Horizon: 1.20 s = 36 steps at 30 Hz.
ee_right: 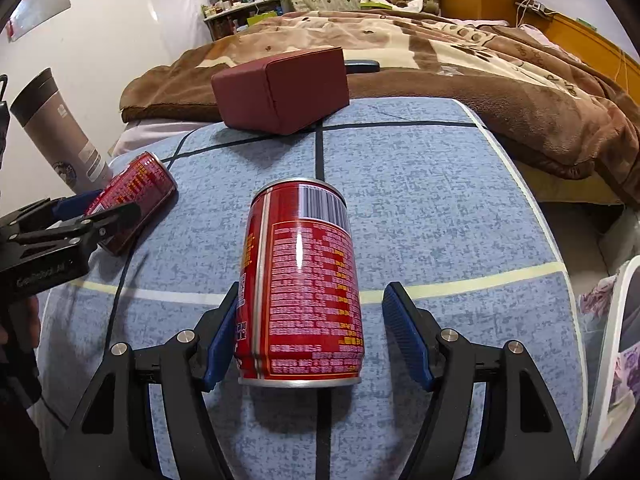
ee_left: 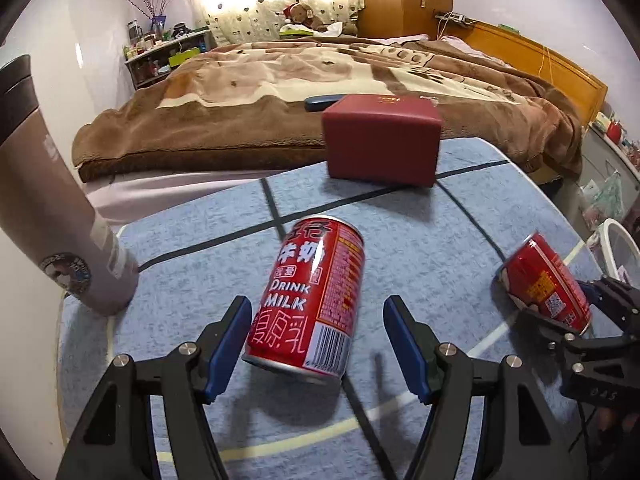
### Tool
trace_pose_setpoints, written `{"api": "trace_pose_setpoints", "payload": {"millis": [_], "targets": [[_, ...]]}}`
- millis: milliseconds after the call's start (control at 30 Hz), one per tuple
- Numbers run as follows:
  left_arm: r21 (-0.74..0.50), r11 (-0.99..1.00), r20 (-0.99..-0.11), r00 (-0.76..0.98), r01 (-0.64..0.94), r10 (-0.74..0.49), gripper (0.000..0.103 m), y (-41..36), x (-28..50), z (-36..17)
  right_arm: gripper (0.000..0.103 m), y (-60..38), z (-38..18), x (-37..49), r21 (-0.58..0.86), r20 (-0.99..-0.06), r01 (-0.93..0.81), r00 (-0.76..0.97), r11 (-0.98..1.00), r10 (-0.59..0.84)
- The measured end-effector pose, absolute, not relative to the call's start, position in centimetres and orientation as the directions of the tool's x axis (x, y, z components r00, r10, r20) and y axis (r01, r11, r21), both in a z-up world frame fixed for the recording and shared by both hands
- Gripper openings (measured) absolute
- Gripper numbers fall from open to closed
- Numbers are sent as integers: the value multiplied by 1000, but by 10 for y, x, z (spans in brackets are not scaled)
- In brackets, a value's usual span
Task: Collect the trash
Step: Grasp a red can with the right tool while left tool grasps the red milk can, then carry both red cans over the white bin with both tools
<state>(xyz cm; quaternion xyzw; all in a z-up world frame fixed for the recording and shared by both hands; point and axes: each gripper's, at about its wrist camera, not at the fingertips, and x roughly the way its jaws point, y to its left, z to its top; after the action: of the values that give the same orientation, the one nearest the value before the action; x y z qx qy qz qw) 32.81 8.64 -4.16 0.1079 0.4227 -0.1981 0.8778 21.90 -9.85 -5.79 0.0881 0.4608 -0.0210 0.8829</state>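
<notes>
Nothing looks collected yet. The left gripper (ee_left: 316, 344) stands released astride one glossy red cylindrical metal milk can (ee_left: 306, 300), lying mid-surface on the nubbly blue-grey table cloth (ee_right: 440, 200). The right gripper (ee_right: 310, 342) likewise gapes around a second red can (ee_right: 300, 284) nearer the right edge. A matte maroon box (ee_left: 380, 144) sits at the far edge.
</notes>
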Motion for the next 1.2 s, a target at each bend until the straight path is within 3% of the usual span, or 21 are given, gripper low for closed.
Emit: {"api": "trace_pose_setpoints", "payload": {"millis": [300,467,600,1200], "targets": [[-11,927,-795,559,375,-236,70,81,340,-52,71,-103,-56,223,106,-814,117,581,987,18],[-24,935,-791,565,355,-235,58,79,341,-50,71,-105,-58,224,121,-811,120,584,985,28],[-28,938,-786,572,344,-234,58,76,337,-51,54,-104,-54,221,131,-797,108,603,985,39],[-45,943,-767,594,328,-244,57,56,275,-42,54,-119,-48,197,171,-775,91,628,981,77]]}}
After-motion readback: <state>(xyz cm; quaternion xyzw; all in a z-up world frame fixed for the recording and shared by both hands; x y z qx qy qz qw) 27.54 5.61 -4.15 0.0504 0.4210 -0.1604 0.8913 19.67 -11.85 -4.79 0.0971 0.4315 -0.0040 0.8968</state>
